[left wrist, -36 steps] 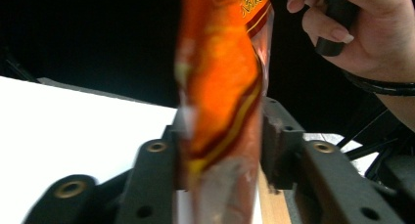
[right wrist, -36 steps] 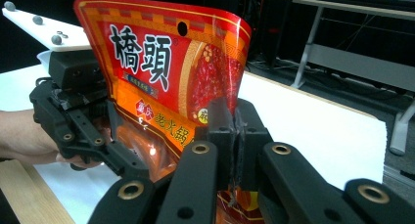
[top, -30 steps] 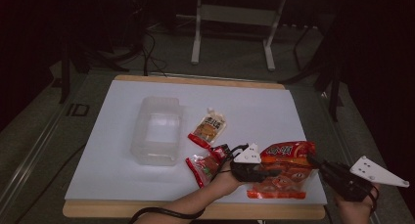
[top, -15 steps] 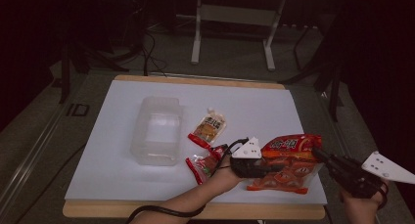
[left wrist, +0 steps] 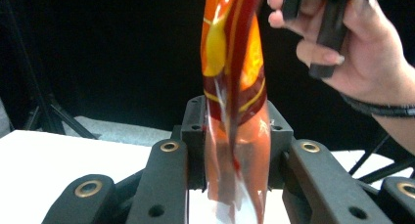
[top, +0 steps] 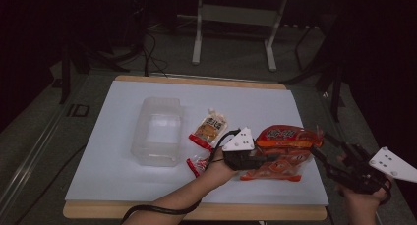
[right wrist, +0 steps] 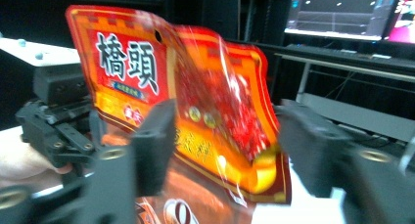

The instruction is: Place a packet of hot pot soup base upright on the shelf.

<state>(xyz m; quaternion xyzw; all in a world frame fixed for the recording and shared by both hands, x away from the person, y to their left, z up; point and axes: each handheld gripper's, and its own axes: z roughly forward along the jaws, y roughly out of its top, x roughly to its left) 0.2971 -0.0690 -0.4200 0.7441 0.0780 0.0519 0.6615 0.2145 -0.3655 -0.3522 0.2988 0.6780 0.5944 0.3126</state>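
A red-orange snack packet (top: 287,135) with white characters hangs above the table's front right. My left gripper (top: 265,156) is shut on its left end; the foil (left wrist: 235,62) stands edge-on between the jaws (left wrist: 235,136). My right gripper (top: 319,145) is at the packet's right end. Its jaws have just been opening, and in the right gripper view (right wrist: 222,136) they stand apart on either side of the packet (right wrist: 195,87) without pressing it. A second orange packet (top: 275,173) lies flat underneath.
A clear plastic tub (top: 157,131) stands at the middle left of the white table (top: 123,185). A tan pouch (top: 209,129) and a small red pouch (top: 196,163) lie between the tub and my left hand. Metal stand legs rise behind the table.
Both hands have risen a little, and the packet has lifted off the one beneath. The right gripper's jaws, closed on the packet's right end before, now stand apart.
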